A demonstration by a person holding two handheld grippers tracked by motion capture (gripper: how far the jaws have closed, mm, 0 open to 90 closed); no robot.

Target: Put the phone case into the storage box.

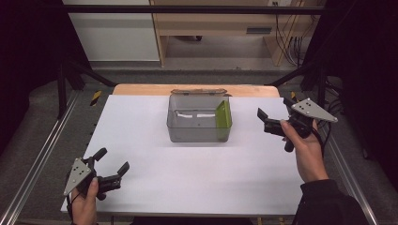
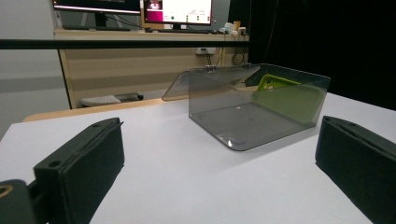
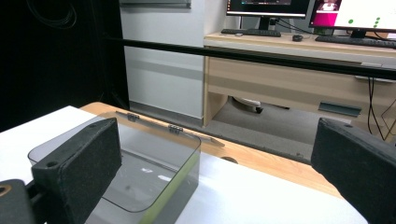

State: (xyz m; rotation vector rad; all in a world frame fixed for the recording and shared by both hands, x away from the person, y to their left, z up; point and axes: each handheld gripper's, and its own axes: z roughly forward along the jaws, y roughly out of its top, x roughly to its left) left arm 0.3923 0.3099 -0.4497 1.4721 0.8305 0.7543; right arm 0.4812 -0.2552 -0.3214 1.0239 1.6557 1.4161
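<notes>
A clear grey plastic box (image 1: pixel 187 126) stands at the back middle of the white table (image 1: pixel 187 183), its hinged lid (image 1: pixel 199 91) folded open behind it. A flat green piece (image 1: pixel 224 117) leans upright against the box's right inner wall. My left gripper (image 1: pixel 112 160) is open near the front left corner, held low over the table, with nothing between its jaws. My right gripper (image 1: pixel 274 108) is open in the air to the right of the box, also with nothing in it. The left gripper view looks at the box (image 2: pixel 233 126) and the green piece (image 2: pixel 285 95) from a distance.
A strip of bare wood (image 1: pixel 141 89) runs along the table's back edge. Metal frame rails (image 1: pixel 42 145) flank both sides. In the right gripper view the box (image 3: pixel 154 172) lies low at the left; a desk with monitors (image 3: pixel 280 46) stands beyond.
</notes>
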